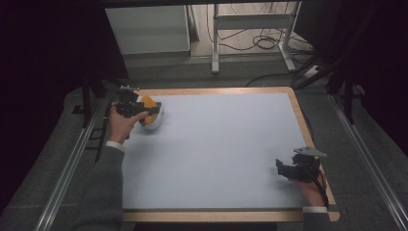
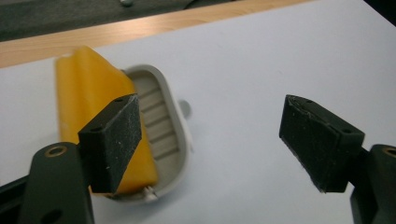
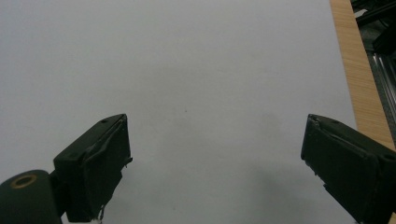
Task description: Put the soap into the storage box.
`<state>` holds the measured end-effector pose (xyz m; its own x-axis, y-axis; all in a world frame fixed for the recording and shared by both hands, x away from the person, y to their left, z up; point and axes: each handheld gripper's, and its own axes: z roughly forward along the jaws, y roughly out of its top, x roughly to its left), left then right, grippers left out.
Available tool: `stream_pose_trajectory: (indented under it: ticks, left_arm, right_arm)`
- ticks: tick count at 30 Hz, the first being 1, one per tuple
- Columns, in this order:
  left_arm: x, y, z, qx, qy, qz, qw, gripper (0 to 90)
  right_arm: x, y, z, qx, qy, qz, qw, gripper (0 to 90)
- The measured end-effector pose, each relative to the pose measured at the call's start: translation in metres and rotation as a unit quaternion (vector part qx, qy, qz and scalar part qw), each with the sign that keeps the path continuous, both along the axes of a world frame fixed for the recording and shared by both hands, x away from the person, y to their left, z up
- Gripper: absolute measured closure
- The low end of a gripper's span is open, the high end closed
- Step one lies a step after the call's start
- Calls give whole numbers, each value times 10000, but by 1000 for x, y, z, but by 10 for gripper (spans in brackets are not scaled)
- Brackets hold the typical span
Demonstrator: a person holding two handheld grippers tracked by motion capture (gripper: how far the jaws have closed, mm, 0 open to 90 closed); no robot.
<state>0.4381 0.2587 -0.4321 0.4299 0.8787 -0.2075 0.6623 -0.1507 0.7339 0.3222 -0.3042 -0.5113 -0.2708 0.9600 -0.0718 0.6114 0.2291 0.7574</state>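
A pale grey mat (image 1: 216,149) is covering the bench (image 1: 300,115), leaving its wooden edge showing. Metal rails (image 1: 67,168) are running along both sides over grey flooring (image 1: 356,187). Beyond, a white cabinet (image 1: 146,29) and a white metal frame (image 1: 252,21) are standing, with black cables (image 1: 262,43) lying on the floor. Darkness is swallowing the side areas.

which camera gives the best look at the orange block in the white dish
The left gripper view: the orange block leans in the ribbed white dish, close and large. In the high view the block is small, partly behind the left gripper.
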Motion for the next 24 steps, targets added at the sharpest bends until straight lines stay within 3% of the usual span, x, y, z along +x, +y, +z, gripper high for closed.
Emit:
stream_pose_trajectory:
  ticks: [1, 3, 4, 5, 7, 9, 16, 20, 24]
  left_arm:
    - [-12, -3, -3, 40, -8, -155, 9999, 223]
    - [-18, -5, -5, 87, 8, -230, 9997, 218]
    - [-30, -9, -10, 95, -60, -273, 9996, 221]
    - [-30, -9, -10, 95, -60, -273, 9996, 225]
    - [-47, -15, -21, 55, -67, -412, 9991, 231]
    - [-53, -17, -24, 66, -62, -452, 9989, 231]
    - [-93, -21, -45, -196, -208, -532, 9982, 257]
    - [-108, -21, -55, -217, -178, -524, 9982, 258]
    - [-113, -20, -64, -207, -41, -564, 9982, 267]
  right_arm:
    - [0, 1, 1, -2, 3, 26, 10000, 83]
    - [0, 1, 1, 9, -12, 39, 10000, 83]
    - [0, 2, 2, 5, -27, 43, 10000, 83]
    - [0, 2, 2, 5, -27, 43, 10000, 83]
    - [0, 3, 2, 17, -38, 65, 10000, 83]
    - [0, 3, 2, 17, -40, 69, 10000, 83]
    - [-1, 4, 5, 23, -83, 75, 9999, 83]
    - [0, 4, 3, -7, -56, 75, 10000, 82]
    - [0, 4, 3, -11, -69, 71, 10000, 83]
